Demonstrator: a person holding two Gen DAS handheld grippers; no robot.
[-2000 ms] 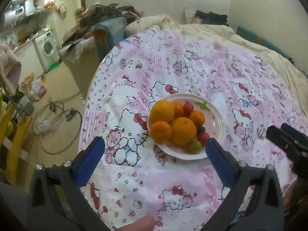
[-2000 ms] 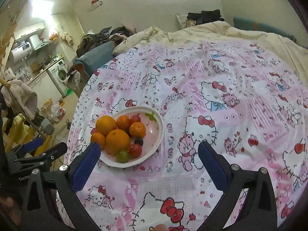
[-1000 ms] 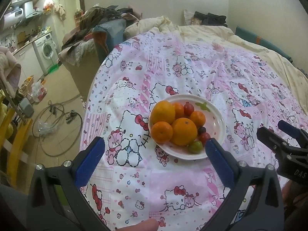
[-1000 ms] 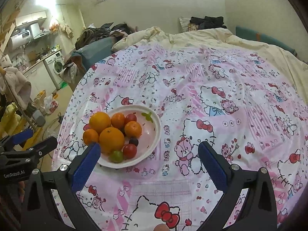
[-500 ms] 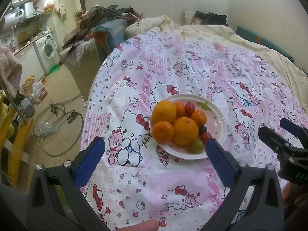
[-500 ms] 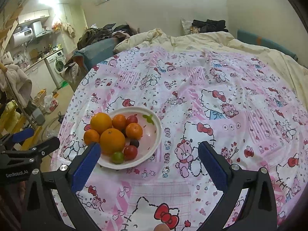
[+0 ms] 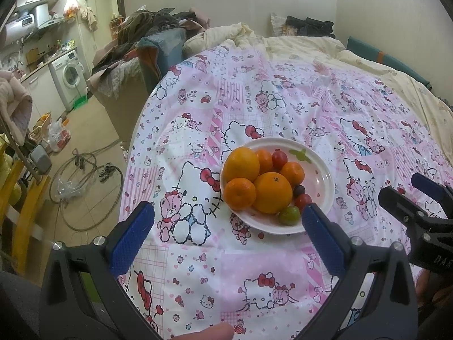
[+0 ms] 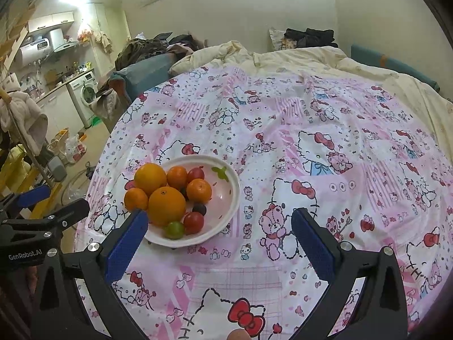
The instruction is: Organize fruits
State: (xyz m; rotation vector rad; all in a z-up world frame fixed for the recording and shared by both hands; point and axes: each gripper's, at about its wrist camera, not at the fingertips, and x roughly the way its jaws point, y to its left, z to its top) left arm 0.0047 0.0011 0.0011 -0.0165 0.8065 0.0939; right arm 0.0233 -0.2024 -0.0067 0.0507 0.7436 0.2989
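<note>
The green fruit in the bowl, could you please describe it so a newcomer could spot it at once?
On the pink cartoon sheet sits a white bowl of fruit. At its near rim, beside a red tomato, lies the green fruit, small, round and the only green one.

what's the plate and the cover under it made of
Plate: looks like glossy white melamine or glazed ceramic, given the soft sheen and printed leaf motif; can't tell which.
Cover: thin matte printed fabric, probably cotton or a blend; it wrinkles and drapes over the edge.
</note>
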